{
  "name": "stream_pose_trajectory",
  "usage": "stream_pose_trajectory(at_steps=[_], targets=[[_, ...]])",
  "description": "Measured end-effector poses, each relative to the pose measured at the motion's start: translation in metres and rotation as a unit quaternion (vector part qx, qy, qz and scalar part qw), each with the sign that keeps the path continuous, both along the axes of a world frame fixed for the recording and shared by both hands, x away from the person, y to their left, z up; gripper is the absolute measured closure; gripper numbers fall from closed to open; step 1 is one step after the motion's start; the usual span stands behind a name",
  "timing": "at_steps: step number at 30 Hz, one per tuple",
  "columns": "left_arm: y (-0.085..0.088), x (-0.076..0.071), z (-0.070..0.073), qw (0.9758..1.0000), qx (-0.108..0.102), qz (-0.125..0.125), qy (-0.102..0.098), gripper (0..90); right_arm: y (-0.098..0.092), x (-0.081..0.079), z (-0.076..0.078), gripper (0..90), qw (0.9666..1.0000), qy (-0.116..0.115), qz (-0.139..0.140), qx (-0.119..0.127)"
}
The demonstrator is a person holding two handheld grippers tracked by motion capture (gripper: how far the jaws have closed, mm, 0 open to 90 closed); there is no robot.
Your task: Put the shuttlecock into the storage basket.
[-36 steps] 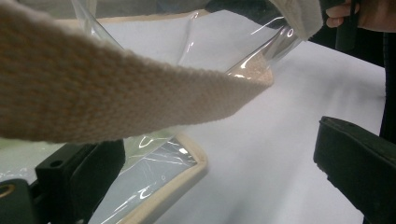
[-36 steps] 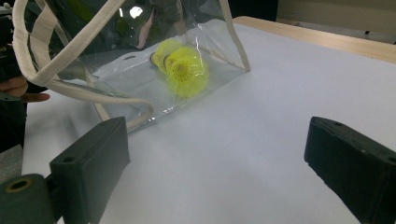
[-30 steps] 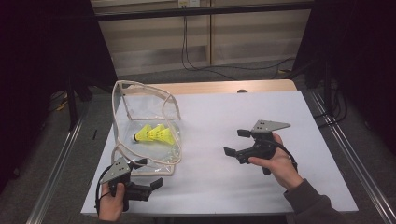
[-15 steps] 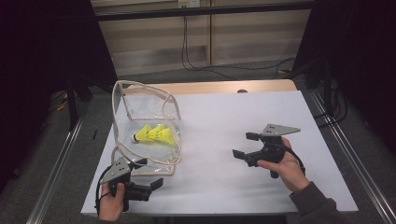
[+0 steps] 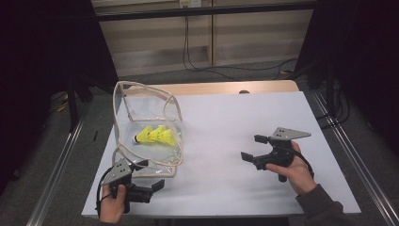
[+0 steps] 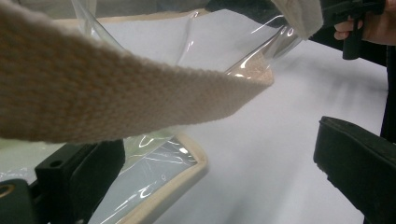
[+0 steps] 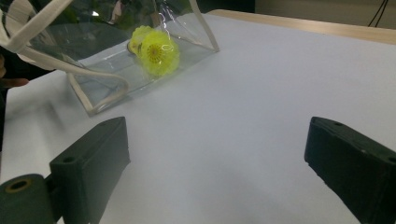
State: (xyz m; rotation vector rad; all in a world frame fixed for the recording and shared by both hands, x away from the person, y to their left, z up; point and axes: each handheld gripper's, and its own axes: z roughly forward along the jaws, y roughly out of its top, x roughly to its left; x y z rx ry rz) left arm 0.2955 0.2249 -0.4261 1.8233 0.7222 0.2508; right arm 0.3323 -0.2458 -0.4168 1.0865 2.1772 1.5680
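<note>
A clear plastic bag [image 5: 141, 110] with beige webbing trim stands open on the left of the white table top [image 5: 244, 113]. Two yellow shuttlecocks [image 5: 155, 135] lie inside it, and the right gripper view shows them [image 7: 156, 51] through the clear wall. My left gripper [image 5: 151, 174] is open at the bag's near corner; in the left gripper view a beige strap [image 6: 116, 98] crosses close above its jaws. My right gripper [image 5: 253, 148] is open over bare table to the right of the bag, pointing towards it, with nothing between its fingers [image 7: 88, 158].
The table's wooden far edge [image 5: 211, 87] and metal rails [image 5: 350, 150] border the white surface. Cables run on the floor behind. The other hand and its gripper [image 6: 359, 23] appear far off in the left gripper view.
My right gripper has drifted a little to the right, away from the bag, staying open. The left gripper, bag and shuttlecocks have not moved.
</note>
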Motion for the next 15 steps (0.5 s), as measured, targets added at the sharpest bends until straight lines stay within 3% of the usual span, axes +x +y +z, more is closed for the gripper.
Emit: stream_pose_trajectory(at_steps=[15], targets=[[0.0, 0.0, 0.0, 1.0, 0.001, -0.001, -0.001, 2.0, -0.011, -0.006, -0.006, 6.2, 1.0, 0.001, -0.002, -0.005]])
